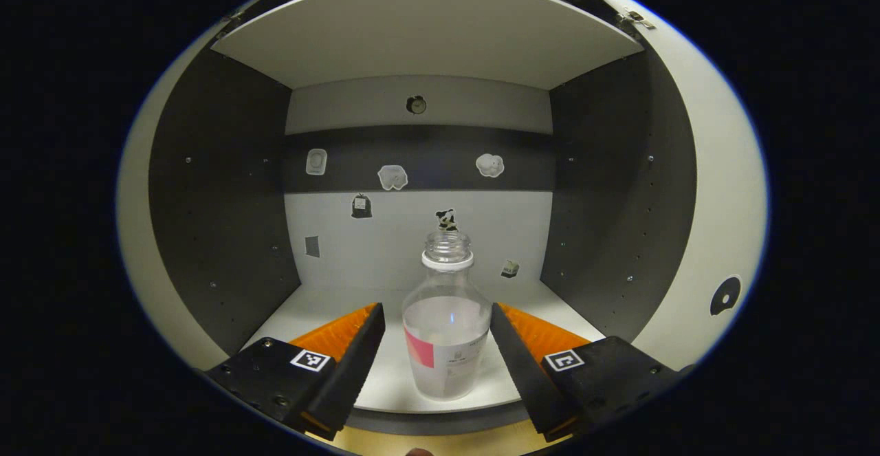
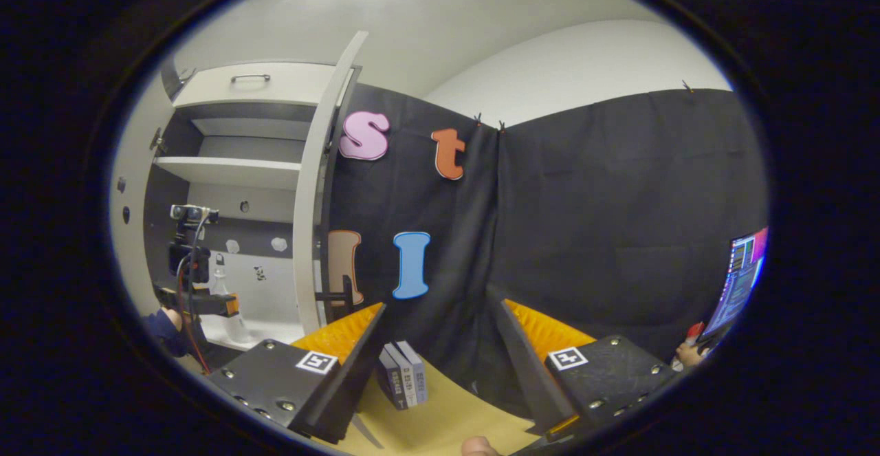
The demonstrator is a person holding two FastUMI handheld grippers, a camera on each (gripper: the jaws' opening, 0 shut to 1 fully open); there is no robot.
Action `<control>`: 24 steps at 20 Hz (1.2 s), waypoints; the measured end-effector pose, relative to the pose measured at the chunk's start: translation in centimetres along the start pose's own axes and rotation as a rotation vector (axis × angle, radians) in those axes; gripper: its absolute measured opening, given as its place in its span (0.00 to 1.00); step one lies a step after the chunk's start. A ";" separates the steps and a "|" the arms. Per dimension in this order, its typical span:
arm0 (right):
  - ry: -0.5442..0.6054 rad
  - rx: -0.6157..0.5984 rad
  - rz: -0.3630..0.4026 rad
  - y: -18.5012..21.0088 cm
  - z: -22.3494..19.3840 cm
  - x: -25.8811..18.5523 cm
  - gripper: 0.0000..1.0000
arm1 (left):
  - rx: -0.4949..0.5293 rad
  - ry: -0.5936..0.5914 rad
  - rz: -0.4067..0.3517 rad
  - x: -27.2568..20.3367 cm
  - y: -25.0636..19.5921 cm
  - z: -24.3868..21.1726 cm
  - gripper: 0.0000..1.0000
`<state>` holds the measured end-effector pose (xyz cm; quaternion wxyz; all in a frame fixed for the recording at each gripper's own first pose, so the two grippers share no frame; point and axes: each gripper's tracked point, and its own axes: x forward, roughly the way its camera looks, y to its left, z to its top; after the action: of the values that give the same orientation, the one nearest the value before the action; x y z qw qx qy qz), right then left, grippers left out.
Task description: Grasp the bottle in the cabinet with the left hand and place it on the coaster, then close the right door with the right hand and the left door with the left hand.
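2 fingers of left gripper [image 1: 436, 339] flank bottle [image 1: 446, 335], jaws wide, for grasping | right gripper [image 2: 440, 346] wide, empty, right of cabinet [image 2: 227, 167]

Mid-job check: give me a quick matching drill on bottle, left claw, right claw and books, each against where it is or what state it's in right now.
Things:
1. bottle
2. left claw
3. right claw
4. books

Places or states:
A. open over the tan table, holding nothing
B. upright on the cabinet floor, no cap on its neck
C. lying on the tan table near the black cloth wall
D. open, one finger on each side of the bottle, gaps visible on both sides

Pairs: 1-B, 2-D, 3-A, 4-C
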<state>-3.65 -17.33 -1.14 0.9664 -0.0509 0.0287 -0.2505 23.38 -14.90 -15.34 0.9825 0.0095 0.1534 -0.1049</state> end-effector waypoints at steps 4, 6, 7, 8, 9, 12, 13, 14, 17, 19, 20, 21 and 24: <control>0.002 -0.007 0.018 0.3 -0.1 0.1 0.94 | 0.005 -0.003 -0.020 0.4 -0.3 -0.1 0.77; -0.007 -0.003 0.028 0.5 0.3 -0.2 0.96 | -0.016 -0.008 -0.050 0.0 -0.8 -0.1 0.77; -0.010 0.003 0.033 0.6 0.5 -0.3 0.96 | -0.017 -0.009 -0.065 -0.5 -1.1 0.0 0.76; -0.010 0.011 0.039 0.8 0.6 -0.2 0.96 | -0.012 -0.015 -0.077 -1.0 -1.3 0.1 0.77; -0.009 0.021 0.047 1.0 0.6 -0.2 0.96 | -0.004 -0.023 -0.091 -1.5 -1.5 0.2 0.76; -0.010 0.043 0.064 1.2 0.7 -0.1 0.94 | 0.005 -0.052 -0.149 -3.8 -2.4 0.7 0.77; -0.013 0.048 0.072 1.3 0.8 -0.3 0.94 | 0.005 -0.059 -0.166 -4.6 -2.6 0.9 0.77; -0.016 0.051 0.081 1.5 0.9 -0.6 0.94 | 0.006 -0.067 -0.182 -5.4 -2.7 1.0 0.76; -0.028 0.051 0.104 1.8 1.1 -1.7 0.94 | -0.002 -0.082 -0.220 -7.8 -2.9 1.0 0.76; -0.029 0.053 0.117 2.0 1.2 -2.2 0.94 | -0.009 -0.090 -0.245 -9.3 -3.0 0.7 0.76; -0.028 0.058 0.127 2.2 1.3 -2.5 0.96 | -0.008 -0.098 -0.258 -10.0 -3.1 0.6 0.76; -0.026 0.065 0.138 2.4 1.3 -2.8 0.96 | -0.001 -0.102 -0.271 -10.7 -3.1 0.4 0.76; -0.030 0.084 0.162 2.7 1.7 -4.1 0.95 | 0.018 -0.108 -0.315 -13.3 -3.5 -0.9 0.76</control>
<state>-5.80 -12.84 0.32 0.9851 -0.0118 0.0079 -0.1715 10.00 -15.60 -12.14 0.9607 -0.0116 0.0989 -0.2591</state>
